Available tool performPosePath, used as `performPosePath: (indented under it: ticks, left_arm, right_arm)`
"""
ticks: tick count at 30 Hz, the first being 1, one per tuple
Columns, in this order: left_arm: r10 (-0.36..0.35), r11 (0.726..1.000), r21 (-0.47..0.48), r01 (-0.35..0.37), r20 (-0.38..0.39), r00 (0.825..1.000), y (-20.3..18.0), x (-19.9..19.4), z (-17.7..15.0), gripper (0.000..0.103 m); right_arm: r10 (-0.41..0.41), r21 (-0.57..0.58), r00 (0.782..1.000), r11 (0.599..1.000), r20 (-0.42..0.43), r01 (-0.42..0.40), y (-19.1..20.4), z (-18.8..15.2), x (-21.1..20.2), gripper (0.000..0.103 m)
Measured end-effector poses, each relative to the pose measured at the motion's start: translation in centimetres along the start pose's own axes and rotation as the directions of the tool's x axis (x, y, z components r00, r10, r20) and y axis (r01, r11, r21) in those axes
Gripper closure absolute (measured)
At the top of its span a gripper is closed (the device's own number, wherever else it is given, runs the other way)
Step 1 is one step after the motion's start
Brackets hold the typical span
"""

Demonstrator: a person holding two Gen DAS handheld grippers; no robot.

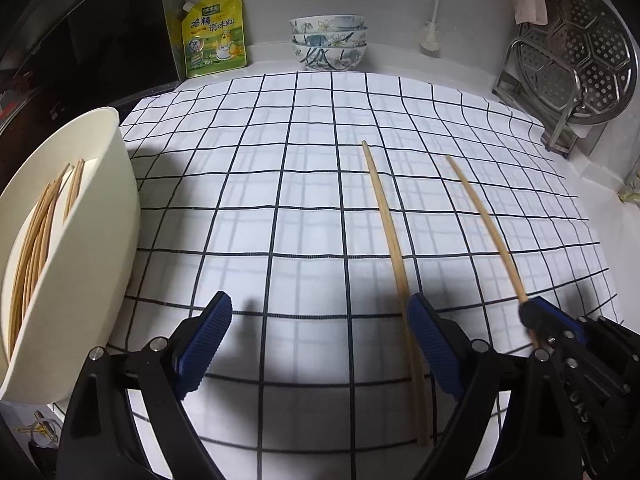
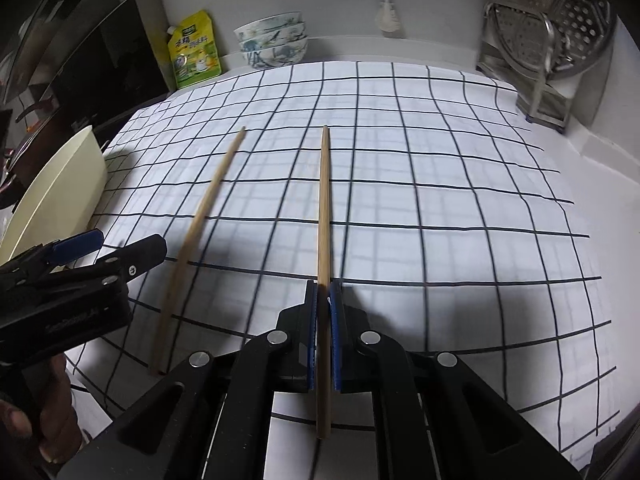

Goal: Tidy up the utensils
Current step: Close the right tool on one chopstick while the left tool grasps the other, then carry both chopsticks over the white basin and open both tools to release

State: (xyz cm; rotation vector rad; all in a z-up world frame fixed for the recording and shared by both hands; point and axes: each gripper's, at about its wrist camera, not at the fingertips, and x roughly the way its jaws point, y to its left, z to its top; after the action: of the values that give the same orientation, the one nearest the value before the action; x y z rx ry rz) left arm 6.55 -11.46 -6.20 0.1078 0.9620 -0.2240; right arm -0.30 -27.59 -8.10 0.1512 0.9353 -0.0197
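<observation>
A cream holder stands at the left with several bamboo chopsticks inside; it also shows in the right wrist view. One loose chopstick lies on the checked cloth, just beside my left gripper's right finger. My left gripper is open and empty above the cloth. My right gripper is shut on a second chopstick, held just above the cloth and pointing away. That held chopstick and the right gripper show at the right of the left wrist view. The loose chopstick and left gripper show in the right wrist view.
Stacked patterned bowls and a yellow seasoning pouch stand at the back wall. A metal steamer plate on a rack stands at the back right. A dark stove area lies left of the cloth.
</observation>
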Motion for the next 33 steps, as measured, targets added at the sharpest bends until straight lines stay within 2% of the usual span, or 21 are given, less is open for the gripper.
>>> performPosePath:
  ticks: [8,22,23,24,25,27,28,29,30,33]
  left_arm:
    - [0.012,1.000,-0.003,-0.012,-0.004,1.000,-0.6,1.0,0.3,0.015]
    - [0.027,1.000,0.004,-0.027,-0.009,1.000,-1.9,2.5,1.1,0.016]
    - [0.025,1.000,0.009,-0.025,-0.002,1.000,-1.9,2.4,1.0,0.023]
    - [0.021,1.000,0.017,-0.021,0.007,1.000,-2.1,2.2,1.0,0.035]
    - [0.014,1.000,0.027,-0.014,0.012,1.000,-2.3,2.0,0.9,0.041]
    - [0.004,0.999,0.041,-0.004,0.017,1.000,-2.7,1.6,0.9,0.069]
    - [-0.001,0.999,0.046,0.000,0.017,1.000,-2.7,1.5,0.8,0.076]
    - [-0.013,0.999,0.047,0.012,0.014,1.000,-2.7,1.5,0.8,0.089]
    - [-0.016,0.999,0.045,0.015,0.010,1.000,-2.7,1.4,0.8,0.095]
    - [-0.032,0.999,0.030,0.032,-0.001,0.999,-2.1,1.3,0.7,0.096]
  right_arm:
    - [0.036,0.002,0.999,0.999,0.013,-0.036,-0.2,0.4,-0.1,0.096]
    - [-0.026,-0.073,1.000,0.997,0.015,0.027,0.7,1.7,1.4,0.091]
    - [-0.034,-0.080,0.999,0.996,0.019,0.036,0.8,1.6,1.4,0.091]
    - [-0.041,-0.087,0.999,0.995,0.022,0.042,0.9,1.6,1.4,0.091]
    - [-0.049,-0.095,0.998,0.994,0.027,0.051,1.1,1.5,1.4,0.093]
    - [-0.056,-0.102,0.998,0.993,0.034,0.059,1.2,1.4,1.5,0.096]
    - [-0.053,-0.099,0.998,0.993,0.034,0.056,1.2,1.4,1.4,0.097]
    - [-0.047,-0.092,0.998,0.994,0.035,0.050,1.0,1.4,1.4,0.097]
    - [-0.041,-0.083,0.999,0.996,0.036,0.044,0.9,1.4,1.4,0.097]
    - [-0.020,-0.054,0.999,0.998,0.033,0.021,0.6,1.4,1.3,0.097]
